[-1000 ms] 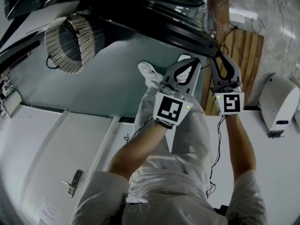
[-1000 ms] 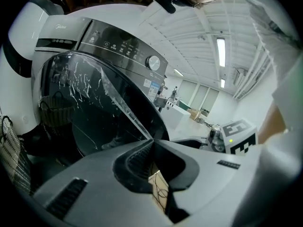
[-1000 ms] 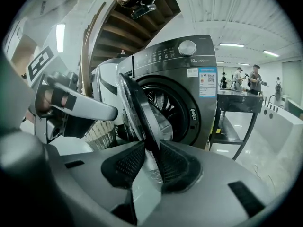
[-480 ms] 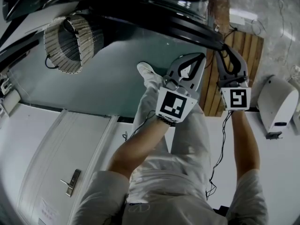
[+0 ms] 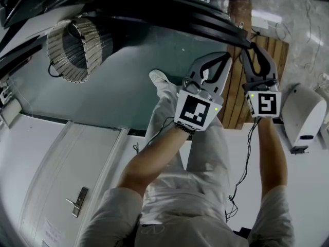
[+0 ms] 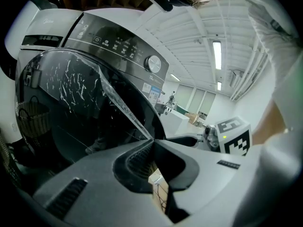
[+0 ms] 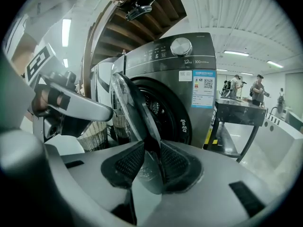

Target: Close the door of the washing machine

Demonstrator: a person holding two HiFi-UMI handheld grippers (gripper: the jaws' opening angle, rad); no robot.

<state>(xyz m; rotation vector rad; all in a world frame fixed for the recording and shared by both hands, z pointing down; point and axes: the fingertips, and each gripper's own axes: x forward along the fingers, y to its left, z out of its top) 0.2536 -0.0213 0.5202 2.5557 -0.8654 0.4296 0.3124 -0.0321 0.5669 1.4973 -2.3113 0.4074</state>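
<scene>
The dark grey washing machine stands with its round glass door swung partly open. In the head view the door's black rim curves across the top. My right gripper is shut on the door's edge, which runs between its pads. My left gripper is shut, with nothing between its fingers, and its tips rest against the door's edge. In the head view the left gripper and the right gripper sit side by side at the rim.
A wicker basket lies left of the machine. A white appliance stands at the right, beside a wooden slatted panel. A dark table stands right of the machine, with people far behind it.
Both grippers have moved together to the right and slightly up in the head view, and the door's rim has swung with them.
</scene>
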